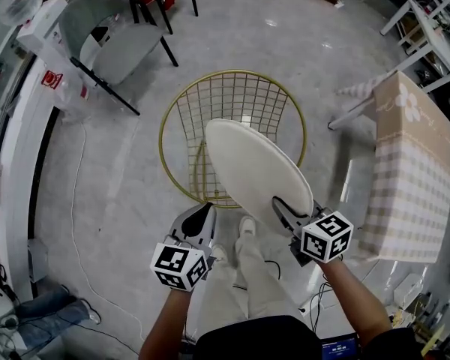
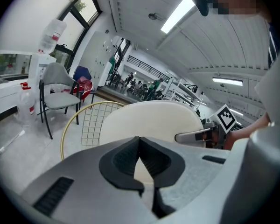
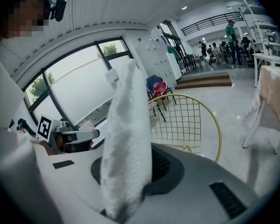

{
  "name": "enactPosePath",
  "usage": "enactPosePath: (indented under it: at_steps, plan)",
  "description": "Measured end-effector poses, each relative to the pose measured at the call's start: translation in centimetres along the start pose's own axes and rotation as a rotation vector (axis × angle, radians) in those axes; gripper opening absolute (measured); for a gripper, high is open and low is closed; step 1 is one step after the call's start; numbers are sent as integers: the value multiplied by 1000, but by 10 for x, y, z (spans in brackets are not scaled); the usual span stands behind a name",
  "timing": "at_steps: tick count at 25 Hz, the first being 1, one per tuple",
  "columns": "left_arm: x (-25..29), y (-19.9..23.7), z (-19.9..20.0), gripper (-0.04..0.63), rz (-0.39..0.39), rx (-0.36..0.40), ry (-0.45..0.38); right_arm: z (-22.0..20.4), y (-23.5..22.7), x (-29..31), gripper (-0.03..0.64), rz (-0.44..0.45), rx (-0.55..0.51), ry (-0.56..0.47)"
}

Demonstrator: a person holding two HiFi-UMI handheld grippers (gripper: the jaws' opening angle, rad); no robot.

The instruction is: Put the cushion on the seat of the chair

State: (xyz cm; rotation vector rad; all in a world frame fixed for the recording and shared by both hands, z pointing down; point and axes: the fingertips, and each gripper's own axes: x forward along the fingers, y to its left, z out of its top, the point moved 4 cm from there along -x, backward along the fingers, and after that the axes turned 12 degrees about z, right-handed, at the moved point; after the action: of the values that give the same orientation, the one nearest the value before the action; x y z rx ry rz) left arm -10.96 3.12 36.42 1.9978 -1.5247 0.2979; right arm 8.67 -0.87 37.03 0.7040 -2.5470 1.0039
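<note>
right gripper (image 1: 283, 208) fingers (image 3: 167, 166) pinched just one cushion (image 1: 259, 172) edge above the chair (image 1: 232, 72) (left gripper (image 1: 204, 210) shut, empty): tilted, it could slide off.

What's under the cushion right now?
The gold wire chair stands below the cushion, which the right gripper holds by its near edge. The chair's near part is covered, so any contact is unseen.

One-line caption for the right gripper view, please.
Right hand-held gripper clamped on the edge of the white cushion, gold wire chair just beyond.
</note>
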Motion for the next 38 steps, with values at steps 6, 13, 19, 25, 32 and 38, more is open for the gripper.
enactPosePath:
  at_steps: [6,13,19,25,32,38]
  plan:
    - [13,5,-22,5,6,-17,42,-6,-16,19,64,29,-3,38]
    - [16,15,-32,5,26,-17,66,-8,-32,44,64,74,24,58]
    - [24,24,-38,5,42,-27,78,-16,-40,66,64,107,62,108]
    - [26,27,-47,5,58,-43,94,-20,-45,86,63,176,123,127]
    - [31,32,-60,5,70,-58,118,-24,-59,107,64,215,211,144]
    - [40,30,-63,5,71,-75,118,-28,-90,116,63,182,264,169]
